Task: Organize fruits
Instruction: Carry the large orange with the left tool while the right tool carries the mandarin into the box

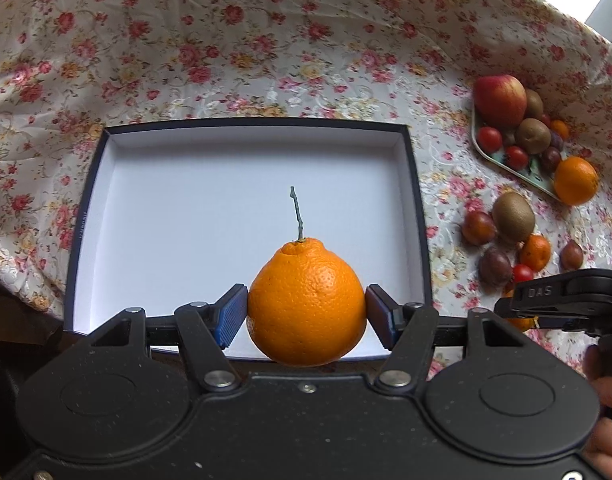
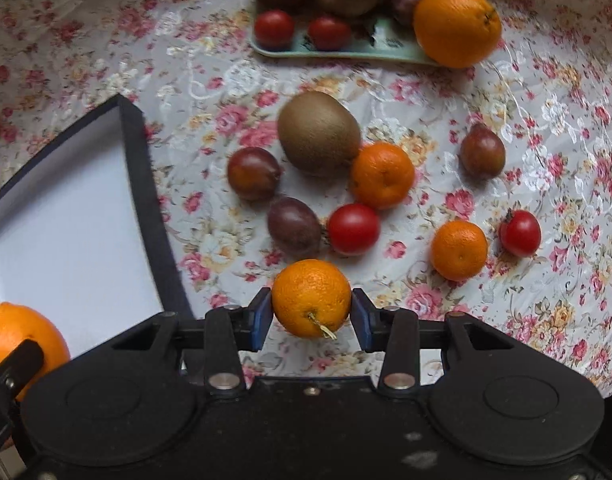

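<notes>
Left gripper (image 1: 306,312) clamps the stemmed orange (image 1: 306,304) at the box (image 1: 415,200) near edge, ready to drop in. Right gripper (image 2: 311,316) pinches 1 small orange (image 2: 310,298); I think it's lifted off the cloth (image 2: 545,320).

A crinkled floral tablecloth (image 2: 545,168) carries a dark-rimmed white-lined shallow box (image 1: 419,208), a pale green tray (image 2: 345,54) of fruit, and loose fruit including a brown fuzzy kiwi (image 2: 318,132)

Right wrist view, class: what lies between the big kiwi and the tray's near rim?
Only bare floral cloth separates the kiwi from the tray; no fruit sits there.
</notes>
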Demonstrator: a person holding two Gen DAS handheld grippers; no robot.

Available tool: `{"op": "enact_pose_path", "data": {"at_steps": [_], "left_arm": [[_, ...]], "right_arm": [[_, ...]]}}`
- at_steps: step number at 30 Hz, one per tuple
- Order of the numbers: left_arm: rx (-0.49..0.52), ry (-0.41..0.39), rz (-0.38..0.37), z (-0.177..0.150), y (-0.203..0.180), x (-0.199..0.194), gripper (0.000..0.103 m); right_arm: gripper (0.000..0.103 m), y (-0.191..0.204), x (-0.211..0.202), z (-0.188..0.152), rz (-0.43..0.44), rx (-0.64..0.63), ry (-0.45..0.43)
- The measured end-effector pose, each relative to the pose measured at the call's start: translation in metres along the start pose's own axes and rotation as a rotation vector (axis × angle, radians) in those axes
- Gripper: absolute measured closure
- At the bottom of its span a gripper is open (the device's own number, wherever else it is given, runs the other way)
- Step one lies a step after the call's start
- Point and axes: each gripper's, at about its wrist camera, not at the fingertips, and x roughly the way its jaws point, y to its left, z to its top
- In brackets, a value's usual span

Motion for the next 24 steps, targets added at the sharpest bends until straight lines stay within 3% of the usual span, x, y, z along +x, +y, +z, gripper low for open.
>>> {"op": "enact_pose_path", "data": {"at_steps": [6, 13, 24], "left_arm": [[-0.048, -0.011, 0.058, 0.005, 0.025, 0.004, 0.037], [-0.11, -0.006, 0.102, 0.007, 0.055, 0.01, 0.037], [-0.16, 0.009, 0.136, 0.007, 0.084, 0.018, 0.037]], "right_arm": [[0.06, 0.044, -0.028, -0.005, 0.075, -0.106, -0.094], [0.06, 0.088, -0.031, -0.017, 0.116, -0.205, -0.127], [0.06, 0.131, -0.034, -0.034, 0.089, -0.323, -0.198]]}}
